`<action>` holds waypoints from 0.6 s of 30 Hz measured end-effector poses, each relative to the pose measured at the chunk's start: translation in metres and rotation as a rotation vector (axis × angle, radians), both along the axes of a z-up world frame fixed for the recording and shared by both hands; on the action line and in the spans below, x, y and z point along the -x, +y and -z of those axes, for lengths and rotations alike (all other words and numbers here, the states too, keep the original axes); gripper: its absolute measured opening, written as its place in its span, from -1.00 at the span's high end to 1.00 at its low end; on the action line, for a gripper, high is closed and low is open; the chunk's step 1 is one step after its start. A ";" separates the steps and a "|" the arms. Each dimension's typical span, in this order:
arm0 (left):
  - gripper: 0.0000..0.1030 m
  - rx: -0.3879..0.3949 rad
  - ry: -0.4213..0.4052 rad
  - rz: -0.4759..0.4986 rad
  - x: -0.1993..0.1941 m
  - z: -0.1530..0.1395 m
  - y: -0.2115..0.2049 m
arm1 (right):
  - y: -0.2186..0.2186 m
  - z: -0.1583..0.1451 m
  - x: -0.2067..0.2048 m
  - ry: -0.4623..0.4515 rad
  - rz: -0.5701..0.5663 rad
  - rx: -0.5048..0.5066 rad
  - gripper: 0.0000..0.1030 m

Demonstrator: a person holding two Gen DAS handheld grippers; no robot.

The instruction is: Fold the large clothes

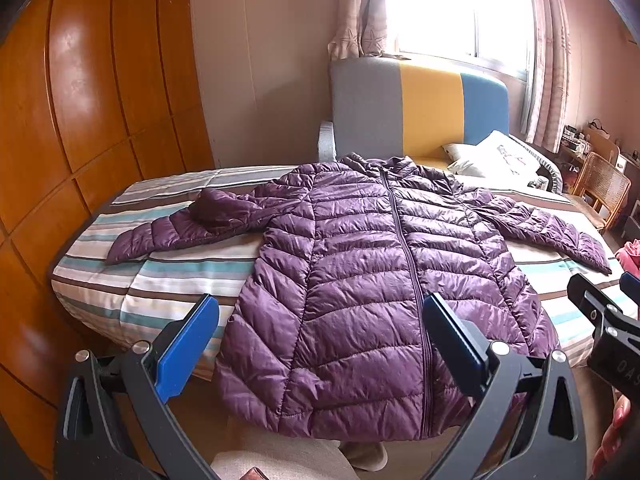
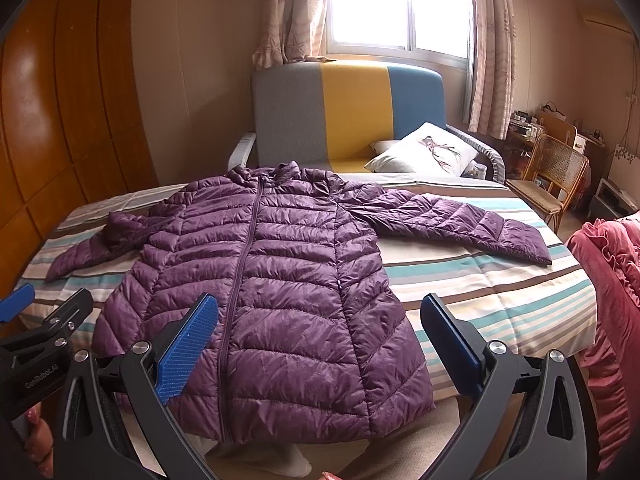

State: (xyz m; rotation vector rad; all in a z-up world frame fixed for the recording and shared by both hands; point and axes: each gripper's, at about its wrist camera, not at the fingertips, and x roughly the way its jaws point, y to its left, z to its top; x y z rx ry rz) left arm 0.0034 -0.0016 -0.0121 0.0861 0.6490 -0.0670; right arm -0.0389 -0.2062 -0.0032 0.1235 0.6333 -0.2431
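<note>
A purple quilted puffer jacket [image 1: 360, 280] [image 2: 264, 288] lies face up and zipped on a striped bed [image 1: 180, 280] [image 2: 500, 292]. Its hem hangs over the near edge. The sleeves spread to both sides, and the left sleeve [image 1: 180, 228] is bent and bunched near the shoulder. The right sleeve [image 2: 460, 224] lies straight. My left gripper [image 1: 320, 320] is open above the hem, left of the zipper, holding nothing. My right gripper [image 2: 320, 320] is open above the hem's right half, also empty. Each gripper shows at the edge of the other's view: right gripper [image 1: 604, 284], left gripper [image 2: 48, 300].
A wooden wardrobe [image 1: 80, 120] runs close along the bed's left side. Behind the bed stands a grey, yellow and blue sofa [image 2: 352, 108] with a white pillow [image 2: 424, 148]. A wicker chair [image 2: 552, 176] and pink ruffled fabric [image 2: 608, 280] are at the right. The person's feet show below.
</note>
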 end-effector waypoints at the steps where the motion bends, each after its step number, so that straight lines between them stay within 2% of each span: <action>1: -0.96 0.000 0.001 0.000 0.000 -0.001 0.001 | 0.000 0.000 0.000 0.001 0.000 -0.003 -0.94; 18: -0.96 0.001 0.002 0.006 0.001 0.001 -0.001 | -0.001 0.000 0.002 0.000 -0.002 0.000 -0.94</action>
